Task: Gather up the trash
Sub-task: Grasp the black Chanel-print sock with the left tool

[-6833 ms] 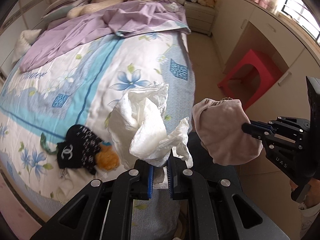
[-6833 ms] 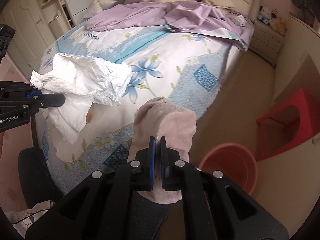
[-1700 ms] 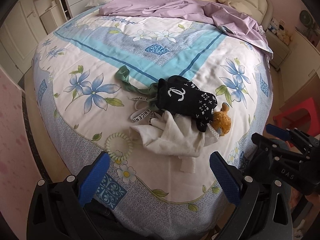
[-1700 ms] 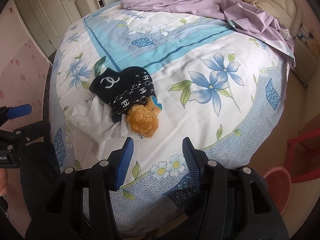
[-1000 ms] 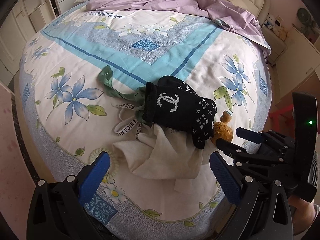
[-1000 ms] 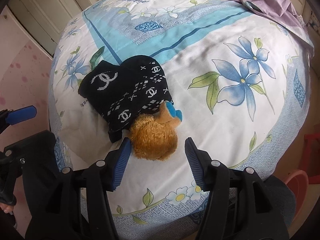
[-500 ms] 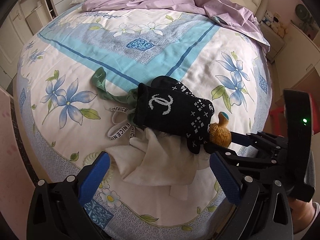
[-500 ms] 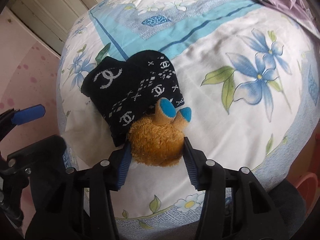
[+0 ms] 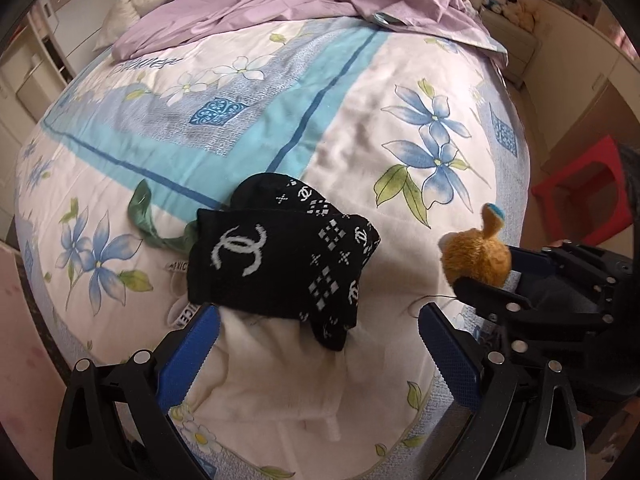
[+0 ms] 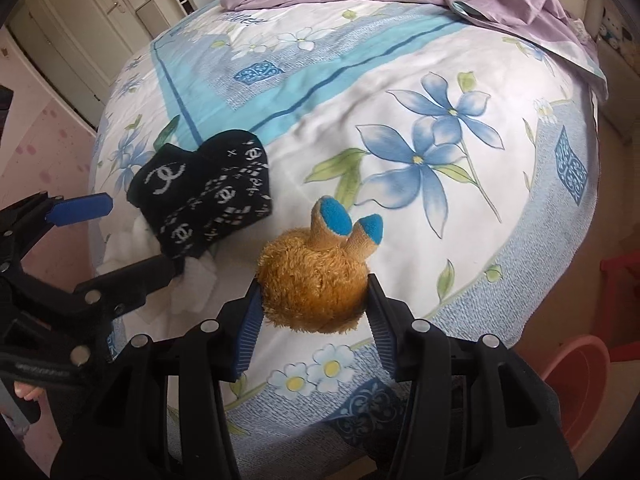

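Note:
My right gripper (image 10: 314, 312) is shut on a fuzzy orange plush toy (image 10: 316, 284) with blue-tipped ears and holds it just above the bed's front edge; the toy also shows in the left wrist view (image 9: 476, 256). My left gripper (image 9: 316, 344) is wide open and low over a black patterned sock (image 9: 280, 256) and a crumpled white cloth (image 9: 280, 372) under it. The sock also shows in the right wrist view (image 10: 208, 192), with the left gripper's fingers (image 10: 80, 206) around its near end.
The floral bedsheet (image 9: 360, 100) covers the bed, with a purple blanket (image 9: 300, 4) at the head. A green ribbon (image 9: 144, 216) lies left of the sock. A red stool (image 9: 580, 196) and a pink basin (image 10: 576, 380) stand on the floor to the right.
My right gripper has closed on the plush toy and lifted it away from the sock to the right. My left gripper has moved closer over the sock and white cloth, still open.

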